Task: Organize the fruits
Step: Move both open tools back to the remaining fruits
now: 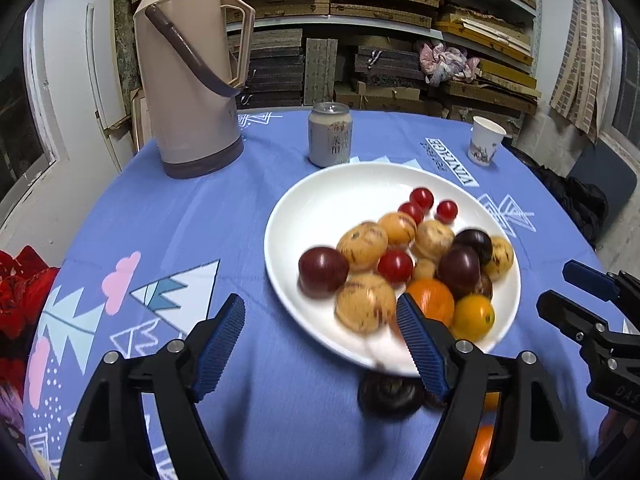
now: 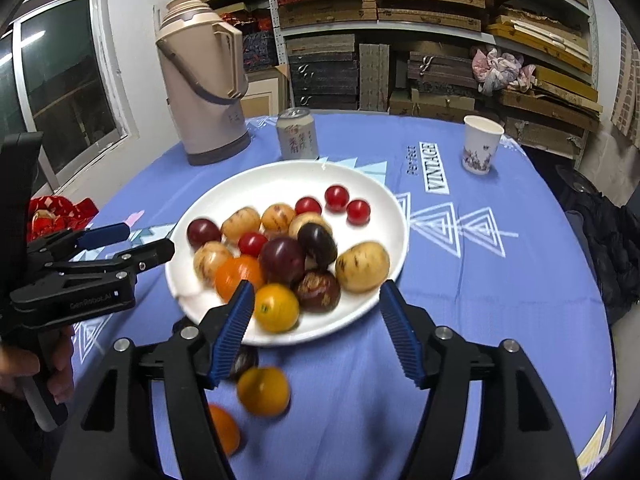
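Two grippers hang over the near rim of the white plate [image 2: 280,178], both with jaws apart and nothing between the pads; the left gripper [image 1: 322,346] straddles that rim in its own view, its right pad covering part of an orange fruit [image 1: 434,300]; the right gripper [image 2: 316,330] frames the plate's near edge likewise. Most fruit is heaped on the plate: cherry tomatoes [image 2: 336,198] at the far side, speckled yellow fruits [image 2: 362,266], dark plums [image 2: 282,260], a small yellow-orange fruit [image 2: 276,307] nearest the rim. Off the plate, on the blue tablecloth [image 2: 500,280] just in front of the rim, lie a blurred yellow fruit [image 2: 263,391], an orange one [image 2: 224,430] half hidden behind the right gripper's left arm, and a dark round fruit [image 1: 390,394] tucked partly under the rim; its kind is hard to make out. Beyond the plate stand a can [image 1: 330,135], a thermos [image 1: 190,76] and a paper cup [image 1: 485,141]. Someone's hand [image 2: 24,364], cut off at the right wrist view's edge, grips the left tool's handle.
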{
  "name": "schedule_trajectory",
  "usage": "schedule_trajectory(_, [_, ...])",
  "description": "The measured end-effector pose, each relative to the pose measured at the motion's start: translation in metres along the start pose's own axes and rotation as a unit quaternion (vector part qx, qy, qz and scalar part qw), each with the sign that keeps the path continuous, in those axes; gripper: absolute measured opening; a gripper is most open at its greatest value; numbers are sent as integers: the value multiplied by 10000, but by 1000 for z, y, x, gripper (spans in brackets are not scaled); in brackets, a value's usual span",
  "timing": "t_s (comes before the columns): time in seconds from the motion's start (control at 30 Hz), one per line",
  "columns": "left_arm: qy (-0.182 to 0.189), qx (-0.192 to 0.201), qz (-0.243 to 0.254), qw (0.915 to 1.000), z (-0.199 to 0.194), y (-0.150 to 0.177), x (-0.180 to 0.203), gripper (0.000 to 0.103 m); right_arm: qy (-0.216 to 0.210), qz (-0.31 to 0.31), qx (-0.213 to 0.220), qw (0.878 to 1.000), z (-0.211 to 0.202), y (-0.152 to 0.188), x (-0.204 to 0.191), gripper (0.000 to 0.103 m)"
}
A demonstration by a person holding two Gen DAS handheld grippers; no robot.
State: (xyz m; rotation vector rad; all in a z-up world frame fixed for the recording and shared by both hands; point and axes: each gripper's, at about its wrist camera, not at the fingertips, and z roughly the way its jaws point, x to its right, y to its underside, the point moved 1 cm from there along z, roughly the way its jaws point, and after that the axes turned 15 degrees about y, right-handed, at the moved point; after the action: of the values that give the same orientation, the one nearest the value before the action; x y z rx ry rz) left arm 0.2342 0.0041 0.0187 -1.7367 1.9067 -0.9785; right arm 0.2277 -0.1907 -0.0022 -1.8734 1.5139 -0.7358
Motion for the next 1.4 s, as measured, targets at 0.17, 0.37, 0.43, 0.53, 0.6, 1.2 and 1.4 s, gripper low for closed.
schedule_trajectory(0.17, [-28, -45, 34, 10000, -9, 16, 0, 84, -80, -23, -97, 9999, -10, 20, -1, 64])
schedule_trajectory(0.37, [-54, -119, 96, 9999, -12, 33, 4, 85, -135, -114, -269, 9995, -11, 38, -6, 64])
schedule_trajectory(0.43, [-65, -155, 102, 9998, -13, 38, 5, 85, -160, -175, -335, 9992, -10, 44, -9, 64])
schedule_trajectory(0.53, [-49, -199, 87, 9998, -13, 43, 4, 85, -202, -216, -412, 9987, -9, 51, -12, 64])
schedule_trajectory(0.6, [-44, -216, 88, 9997, -13, 47, 5, 85, -233, -236, -454, 9984, -8, 56, -13, 64])
schedule_trajectory(1.2, [-139, -313, 261, 9991, -11, 63, 10, 88, -481, -361, -876, 9943, 22, 50, -29, 64])
schedule_trajectory(1.4, [-176, -365, 252, 9989, -11, 66, 7, 90, -614, -216, -1007, 9928, 30, 52, -23, 49])
